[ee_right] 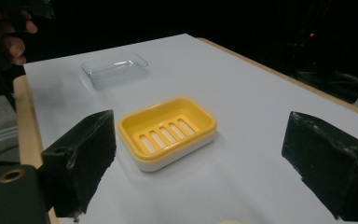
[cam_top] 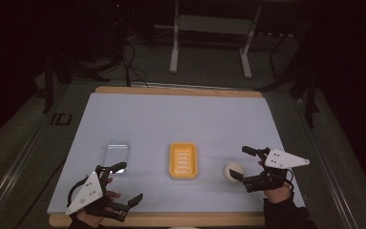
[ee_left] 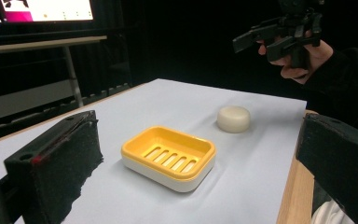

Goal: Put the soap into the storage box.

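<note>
A yellow soap dish [cam_top: 183, 161] with a slotted insert sits on the white sheet, near the front middle. A round white soap bar [cam_top: 233, 171] lies to its right. Left of the dish lies a clear plastic tray [cam_top: 115, 153]. My left gripper [cam_top: 126, 183] is at the front left corner, open and empty, and faces the dish [ee_left: 168, 156] and the soap [ee_left: 233, 118]. My right gripper [cam_top: 242, 163] is open just right of the soap, its jaws apart on either side of the bar's right edge without touching it. In its view the dish [ee_right: 168, 130] and the clear tray [ee_right: 115, 69] lie ahead.
The white sheet [cam_top: 181, 119] covers a wooden table whose edge [cam_top: 171, 219] shows at the front. Behind the table stand a metal desk frame [cam_top: 209, 43] and cables on the dark floor. The back half of the sheet is bare.
</note>
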### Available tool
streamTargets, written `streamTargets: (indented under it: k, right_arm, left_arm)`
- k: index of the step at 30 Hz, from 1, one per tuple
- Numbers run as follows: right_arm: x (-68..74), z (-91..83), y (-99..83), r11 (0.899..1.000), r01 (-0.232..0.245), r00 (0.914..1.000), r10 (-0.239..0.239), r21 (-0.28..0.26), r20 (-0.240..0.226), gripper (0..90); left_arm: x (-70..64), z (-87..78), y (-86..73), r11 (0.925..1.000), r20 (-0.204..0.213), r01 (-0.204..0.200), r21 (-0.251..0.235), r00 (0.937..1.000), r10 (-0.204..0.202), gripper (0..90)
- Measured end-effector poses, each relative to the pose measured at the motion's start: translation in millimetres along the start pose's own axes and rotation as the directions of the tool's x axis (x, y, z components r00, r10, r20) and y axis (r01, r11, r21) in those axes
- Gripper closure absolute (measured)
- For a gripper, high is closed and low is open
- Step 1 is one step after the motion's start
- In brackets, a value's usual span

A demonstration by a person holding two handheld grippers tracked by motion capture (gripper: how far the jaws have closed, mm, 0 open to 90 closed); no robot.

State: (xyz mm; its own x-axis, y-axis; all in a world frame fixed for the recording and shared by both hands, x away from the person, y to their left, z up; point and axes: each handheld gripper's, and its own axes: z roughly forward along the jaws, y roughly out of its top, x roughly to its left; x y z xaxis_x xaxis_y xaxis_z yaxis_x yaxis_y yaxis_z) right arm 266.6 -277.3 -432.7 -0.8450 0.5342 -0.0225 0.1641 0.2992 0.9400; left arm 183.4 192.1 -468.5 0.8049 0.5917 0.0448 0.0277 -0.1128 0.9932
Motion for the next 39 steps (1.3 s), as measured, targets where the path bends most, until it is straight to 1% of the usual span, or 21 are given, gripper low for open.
streamTargets:
  k: [3, 6, 7, 9, 10, 11, 12, 13, 15, 16, 18, 20, 22, 24, 26, 27, 29, 31, 34, 35, 39]
  right_arm:
    - [-3.0, 0.1, -0.2, 1.000, -0.017, 0.9998, 0.017, 0.003, -0.012, 9.7]
    - [-4.7, 0.9, 2.2, 1.000, -0.016, 0.9998, 0.016, 0.005, -0.013, 9.6]
    - [-6.9, 1.6, 3.5, 1.000, -0.025, 0.9988, 0.025, 0.000, -0.042, 9.0]
    - [-9.2, 3.1, 5.0, 1.000, -0.029, 0.9984, 0.029, 0.010, -0.047, 8.8]
    - [-10.3, 4.3, 5.4, 1.000, -0.023, 0.9980, 0.024, 0.016, -0.058, 8.8]
    - [-10.2, 4.7, 5.3, 1.000, -0.013, 0.9986, 0.014, 0.016, -0.050, 8.8]
    - [-10.9, 5.5, 5.2, 1.000, -0.011, 0.9975, 0.013, 0.021, -0.070, 8.8]
    - [-12.7, 6.9, 5.4, 0.999, -0.006, 0.9944, 0.010, 0.039, -0.105, 8.9]
    - [-11.6, 9.1, 4.9, 0.998, 0.025, 0.9954, -0.019, 0.064, -0.094, 8.9]
    - [-11.5, 10.1, 4.8, 0.997, 0.038, 0.9919, -0.030, 0.067, -0.124, 8.9]
    - [-10.4, 11.2, 5.8, 0.995, 0.065, 0.9894, -0.054, 0.077, -0.135, 8.9]
    - [-10.5, 12.0, 7.4, 0.991, 0.090, 0.9842, -0.074, 0.095, -0.161, 8.9]
    - [-11.8, 13.2, 9.2, 0.987, 0.103, 0.9776, -0.077, 0.127, -0.196, 8.9]
    - [-12.0, 12.4, 9.5, 0.983, 0.131, 0.9764, -0.105, 0.129, -0.189, 8.9]
    - [-14.3, 12.1, 10.0, 0.980, 0.135, 0.9718, -0.103, 0.144, -0.212, 9.0]
    - [-14.9, 11.9, 9.7, 0.979, 0.144, 0.9712, -0.113, 0.143, -0.210, 9.0]
    - [-15.1, 11.9, 9.2, 0.973, 0.165, 0.9685, -0.128, 0.164, -0.213, 9.2]
    - [-15.3, 13.1, 8.7, 0.964, 0.180, 0.9603, -0.130, 0.194, -0.247, 12.2]
    - [-13.9, 15.8, 8.4, 0.941, 0.225, 0.9474, -0.152, 0.251, -0.282, 13.7]
    - [-13.5, 16.9, 8.6, 0.930, 0.238, 0.9437, -0.153, 0.279, -0.293, 13.5]
    - [-14.8, 19.7, 9.7, 0.913, 0.243, 0.9357, -0.131, 0.328, -0.328, 13.0]
  left_arm:
    - [-0.4, -0.1, 0.1, 1.0000, -0.002, 0.000, 0.000, 1.0000, 0.000, 0.1]
    - [-1.3, -0.6, 0.1, 1.0000, -0.002, -0.003, 0.000, 1.0000, 0.003, 0.1]
    - [-1.7, -0.8, 0.1, 1.0000, -0.003, -0.005, 0.000, 1.0000, 0.005, 0.1]
    - [-2.4, -1.4, 0.2, 1.0000, -0.002, -0.006, 0.002, 1.0000, 0.006, 0.1]
    - [-2.5, -1.5, 0.3, 1.0000, -0.002, -0.007, 0.001, 1.0000, 0.007, 0.1]
    - [-2.7, -1.4, 0.4, 1.0000, -0.002, -0.007, 0.001, 1.0000, 0.007, 0.1]
    - [-2.8, -1.4, 0.4, 1.0000, -0.001, -0.007, 0.001, 1.0000, 0.007, 0.1]
    - [-2.8, -1.4, 0.3, 1.0000, -0.001, -0.007, 0.003, 1.0000, 0.007, 0.1]
    - [-3.1, -1.9, 0.3, 1.0000, -0.001, -0.009, 0.002, 1.0000, 0.009, 0.1]
    - [-3.2, -2.4, 0.4, 0.9999, -0.001, -0.011, 0.002, 0.9999, 0.011, 0.1]
    - [-3.4, -2.9, 0.6, 0.9999, -0.001, -0.011, 0.000, 0.9999, 0.011, 0.1]
    - [-3.2, -2.9, 0.6, 0.9999, -0.001, -0.011, 0.000, 0.9999, 0.011, 0.1]
    - [-2.8, -2.8, 0.4, 0.9999, -0.003, -0.011, 0.001, 0.9999, 0.011, 0.1]
    - [-2.5, -2.2, 0.2, 0.9999, -0.004, -0.010, 0.002, 0.9999, 0.010, 0.1]
    - [-2.5, -1.8, 0.1, 0.9999, -0.003, -0.013, 0.006, 0.9999, 0.013, 0.1]
    - [-2.7, -1.7, 0.0, 0.9999, -0.002, -0.012, 0.006, 0.9999, 0.012, 0.1]
    - [-3.1, -1.6, 0.0, 0.9999, -0.002, -0.013, 0.006, 0.9999, 0.013, 0.1]
    - [-3.2, -1.7, 0.0, 0.9999, -0.001, -0.013, 0.006, 0.9999, 0.013, 0.1]
    - [-3.0, -1.6, -0.1, 0.9999, -0.001, -0.013, 0.008, 0.9999, 0.013, 0.1]
    - [-3.0, -1.6, -0.1, 0.9999, -0.001, -0.013, 0.008, 0.9999, 0.013, 0.1]
    - [-3.0, -1.7, -0.1, 0.9999, 0.000, -0.011, 0.006, 0.9999, 0.011, 0.1]
